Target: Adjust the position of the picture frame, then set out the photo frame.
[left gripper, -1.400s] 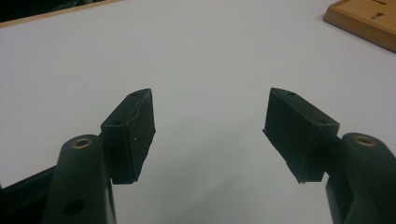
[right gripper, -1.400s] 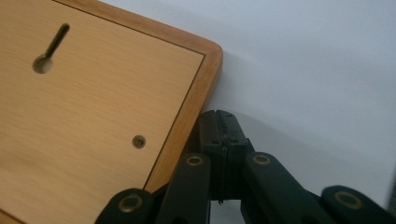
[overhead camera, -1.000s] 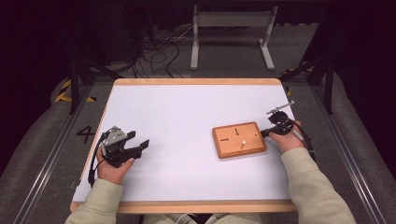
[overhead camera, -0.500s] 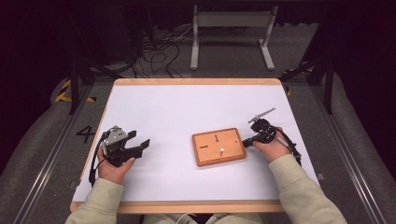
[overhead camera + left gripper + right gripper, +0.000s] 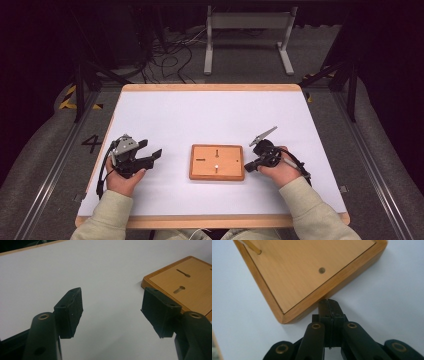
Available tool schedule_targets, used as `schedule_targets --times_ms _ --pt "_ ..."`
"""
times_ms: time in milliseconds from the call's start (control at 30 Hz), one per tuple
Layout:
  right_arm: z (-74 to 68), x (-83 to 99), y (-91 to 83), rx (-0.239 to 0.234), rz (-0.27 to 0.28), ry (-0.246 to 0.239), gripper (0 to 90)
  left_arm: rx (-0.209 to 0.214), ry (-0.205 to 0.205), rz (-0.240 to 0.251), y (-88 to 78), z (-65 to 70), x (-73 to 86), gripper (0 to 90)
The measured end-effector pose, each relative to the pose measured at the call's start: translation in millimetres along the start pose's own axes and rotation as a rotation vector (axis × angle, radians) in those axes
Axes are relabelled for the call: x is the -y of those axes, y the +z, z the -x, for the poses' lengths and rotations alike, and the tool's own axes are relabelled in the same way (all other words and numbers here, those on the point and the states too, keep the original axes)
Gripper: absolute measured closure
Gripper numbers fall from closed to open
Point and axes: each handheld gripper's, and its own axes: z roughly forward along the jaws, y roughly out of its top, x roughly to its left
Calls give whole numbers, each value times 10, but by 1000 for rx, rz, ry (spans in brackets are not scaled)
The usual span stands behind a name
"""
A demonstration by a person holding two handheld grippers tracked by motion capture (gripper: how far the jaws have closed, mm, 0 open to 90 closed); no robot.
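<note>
From the high view, the wooden board (image 5: 217,162) lies flat near the middle of the white table (image 5: 210,115), a little toward the person's side. It carries dark slots and one small pale peg (image 5: 216,167). The right hand-held gripper (image 5: 250,166) sits just off the board's right edge, tips against it, the right hand (image 5: 281,169) wrapped behind it. Over on the left, the left hand-held gripper (image 5: 152,152) rests on the table well apart from the board, pointing toward it, held by the left hand (image 5: 124,176).

Switching to the left gripper view: the left hand-held gripper (image 5: 112,310) stands wide, nothing between its pads (image 5: 71,312), bare table beneath. The board (image 5: 186,283) peeks in at upper right, two keyhole-shaped slots (image 5: 179,289) showing.

Now the right gripper view: the right hand-held gripper (image 5: 329,306) is pressed narrow, pads together with nothing between them, tips touching the board's (image 5: 312,272) side near a corner. A small dark hole (image 5: 321,270) marks the top face.
</note>
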Motion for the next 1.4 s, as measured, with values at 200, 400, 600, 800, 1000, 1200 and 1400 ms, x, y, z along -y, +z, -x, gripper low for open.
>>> schedule_targets --times_ms 200,400,600,800,1000,1200,1400 --pt "7 25 -103 98 96 -54 871 17 14 2 3 29 -27 336" --pt "34 57 -287 154 202 -58 833 53 42 6 6 112 -95 330" --pt "77 130 -406 162 258 -47 798 104 65 7 16 239 -184 311" --pt "98 165 -487 168 289 -44 764 162 102 -6 46 370 -252 305" --pt "108 194 -538 170 311 -46 730 225 150 -18 95 527 -313 357" --pt "114 230 -564 166 308 -26 701 272 196 -2 160 673 -392 381" --pt "105 273 -595 180 306 -14 668 323 178 5 260 731 -447 377"
